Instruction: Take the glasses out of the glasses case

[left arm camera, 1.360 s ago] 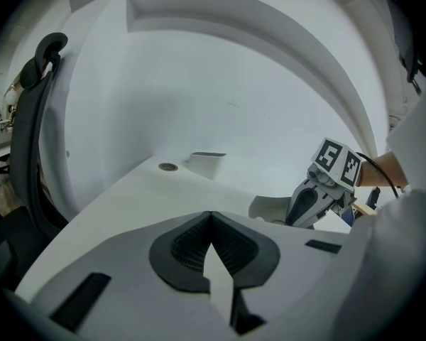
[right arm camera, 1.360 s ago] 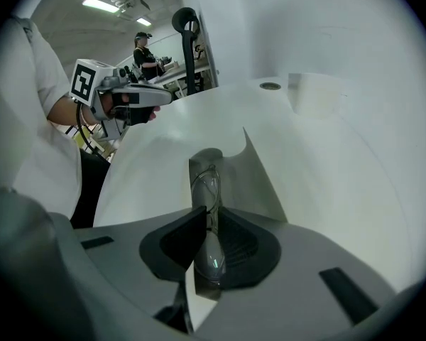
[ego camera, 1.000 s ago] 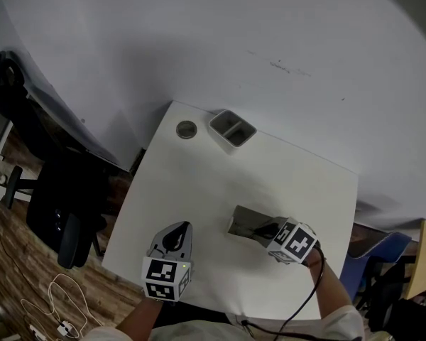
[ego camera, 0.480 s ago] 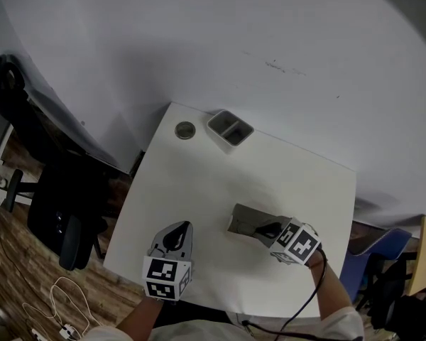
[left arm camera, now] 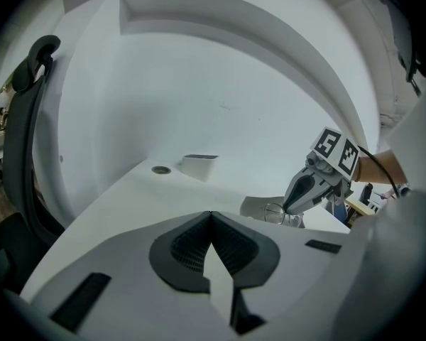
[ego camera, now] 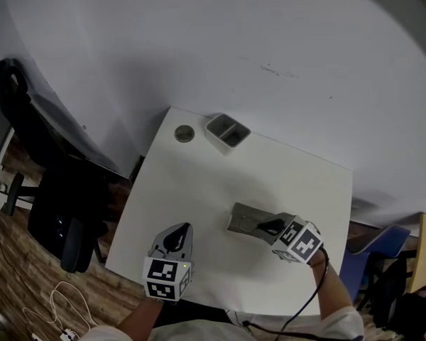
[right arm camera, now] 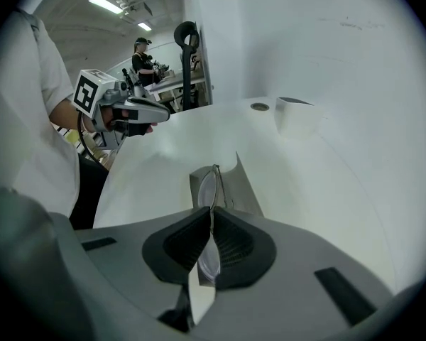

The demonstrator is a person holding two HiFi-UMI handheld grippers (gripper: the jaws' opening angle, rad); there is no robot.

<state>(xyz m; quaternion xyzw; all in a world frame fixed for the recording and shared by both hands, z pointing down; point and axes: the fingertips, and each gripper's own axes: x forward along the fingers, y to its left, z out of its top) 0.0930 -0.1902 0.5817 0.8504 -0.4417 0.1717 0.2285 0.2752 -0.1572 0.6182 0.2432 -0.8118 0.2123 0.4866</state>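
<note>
Near the front edge of the white worktop point(ego camera: 199, 190), the right gripper point(right arm camera: 211, 222) was pinched shut on the glasses point(right arm camera: 209, 187), its jaws clamped edge-on across a lens and its rim. The frame stood just over the grey glasses case point(right arm camera: 231, 183); whether any part of it sat inside I could not tell. The left gripper point(left arm camera: 211, 217) hung well apart to the left, jaws pressed together on nothing.

To do the lift well, I judged that the right gripper should draw the glasses up and away slowly, so the temples cleared the case without dragging it. The case looked light and lay unheld, so the left gripper could come across to steady it. Squeezing harder on a lens would risk a slip.

The worktop was plain and smooth, with a two-compartment tray point(ego camera: 228, 131) and a small round disc point(ego camera: 184, 133) just beside it at the far edge. A white wall point(ego camera: 234, 48) rose behind. A black office chair point(ego camera: 57, 212) stood to the left on a wooden floor point(ego camera: 14, 275), where cables point(ego camera: 53, 300) lay.
</note>
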